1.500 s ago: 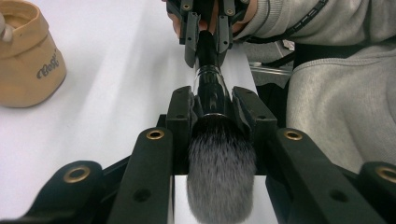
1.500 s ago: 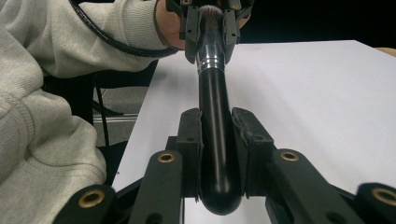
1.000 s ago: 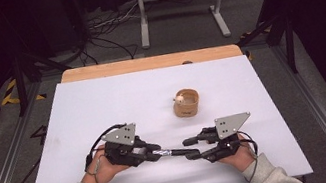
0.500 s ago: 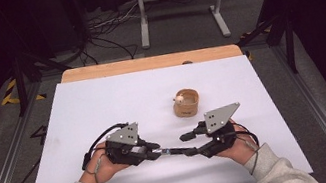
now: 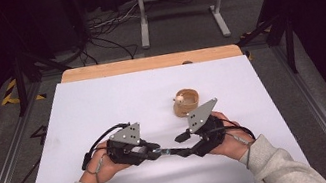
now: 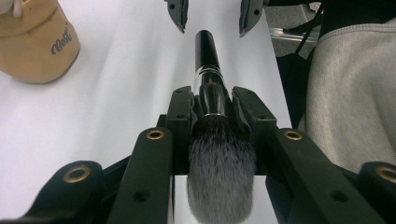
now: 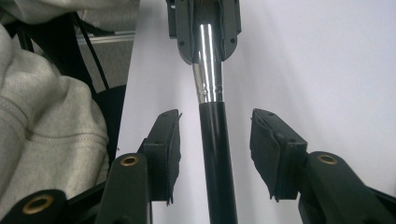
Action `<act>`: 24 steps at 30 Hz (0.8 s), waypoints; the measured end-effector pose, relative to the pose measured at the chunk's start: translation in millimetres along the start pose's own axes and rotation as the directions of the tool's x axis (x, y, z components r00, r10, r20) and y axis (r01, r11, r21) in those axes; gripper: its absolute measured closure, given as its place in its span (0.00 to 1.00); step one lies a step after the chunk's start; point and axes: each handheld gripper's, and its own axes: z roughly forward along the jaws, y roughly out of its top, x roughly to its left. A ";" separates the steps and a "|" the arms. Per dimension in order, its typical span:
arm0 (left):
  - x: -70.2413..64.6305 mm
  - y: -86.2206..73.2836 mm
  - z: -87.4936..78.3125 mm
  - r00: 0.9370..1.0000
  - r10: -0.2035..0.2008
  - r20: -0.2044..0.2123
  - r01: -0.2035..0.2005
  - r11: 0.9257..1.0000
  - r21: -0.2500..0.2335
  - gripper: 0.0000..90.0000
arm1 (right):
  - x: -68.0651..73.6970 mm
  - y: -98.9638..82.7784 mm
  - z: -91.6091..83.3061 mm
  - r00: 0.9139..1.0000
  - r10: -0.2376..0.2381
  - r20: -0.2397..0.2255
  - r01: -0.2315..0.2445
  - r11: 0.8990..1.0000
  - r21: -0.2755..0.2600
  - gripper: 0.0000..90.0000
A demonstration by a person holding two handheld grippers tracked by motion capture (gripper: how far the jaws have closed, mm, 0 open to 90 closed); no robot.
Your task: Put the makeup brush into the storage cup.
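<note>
A makeup brush (image 6: 208, 56) with a black handle, a silver ferrule and grey bristles lies level between my two grippers (image 5: 167, 150). My left gripper (image 6: 212, 100) is shut on its ferrule, bristles toward that gripper's camera. My right gripper (image 7: 215, 140) faces it from the other end, and the black handle (image 7: 215, 154) runs between its jaws. Those jaws stand open, with a gap on each side of the handle. In the high view the left gripper (image 5: 156, 151) and right gripper (image 5: 181, 150) meet tip to tip near the table's front.
A small tan wooden cup (image 5: 186, 102) with something pale inside stands just behind the right gripper, also seen from the left gripper (image 6: 35, 46). The white table sheet (image 5: 102, 102) is bare around it. Grey sleeves (image 7: 46, 116) come in from the front edge.
The right hand has lifted and shifted left toward the left gripper, its grey plate now tilted. The left hand and the brush have stayed put.
</note>
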 end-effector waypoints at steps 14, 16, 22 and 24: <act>1.3 1.2 4.3 1.000 -0.014 0.007 0.013 1.000 0.025 0.78 | -2.2 22.7 14.3 0.999 0.022 0.025 -0.027 0.983 0.184 0.60; 2.2 1.1 5.1 1.000 -0.012 0.009 0.011 1.000 0.023 0.78 | -2.4 24.4 17.9 1.000 0.018 0.023 -0.022 0.978 0.206 0.60; 3.0 2.0 6.4 1.000 -0.010 0.008 0.010 1.000 0.029 0.78 | -3.2 26.9 22.3 0.999 0.026 0.026 -0.032 0.970 0.242 0.61; 3.3 2.0 7.1 1.000 -0.012 0.009 0.012 0.999 0.032 0.78 | -3.3 27.7 23.7 0.999 0.031 0.025 -0.036 0.967 0.252 0.61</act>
